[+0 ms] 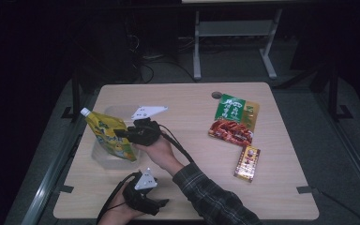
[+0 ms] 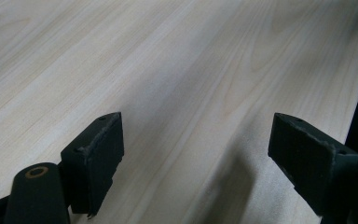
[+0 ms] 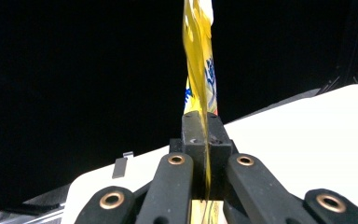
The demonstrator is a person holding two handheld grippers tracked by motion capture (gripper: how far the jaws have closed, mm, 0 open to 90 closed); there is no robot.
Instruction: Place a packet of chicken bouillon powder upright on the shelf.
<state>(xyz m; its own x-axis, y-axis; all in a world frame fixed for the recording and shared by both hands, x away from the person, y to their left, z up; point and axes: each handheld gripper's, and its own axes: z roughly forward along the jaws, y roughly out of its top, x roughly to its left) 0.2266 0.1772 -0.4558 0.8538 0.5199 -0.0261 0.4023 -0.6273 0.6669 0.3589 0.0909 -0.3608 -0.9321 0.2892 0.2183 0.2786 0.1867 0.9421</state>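
Note:
A yellow spouted pouch (image 1: 108, 135) with a white cap stands tilted in a clear plastic tub (image 1: 99, 158) at the table's left. My right gripper (image 1: 121, 135) reaches in from the right and is shut on the pouch's edge. In the right gripper view the thin yellow pouch (image 3: 199, 60) rises edge-on from between the pressed jaws of that gripper (image 3: 204, 135). My left gripper (image 1: 163, 203) rests low near the table's front edge, pointing right. Its jaws (image 2: 214, 154) stand wide open over bare wood with nothing between them.
A green and red snack bag (image 1: 233, 119) lies at the right of the table, with a small yellow and red packet (image 1: 247, 162) in front of it. A round hole (image 1: 216, 95) sits near the far edge. A metal stand's legs are behind the table.

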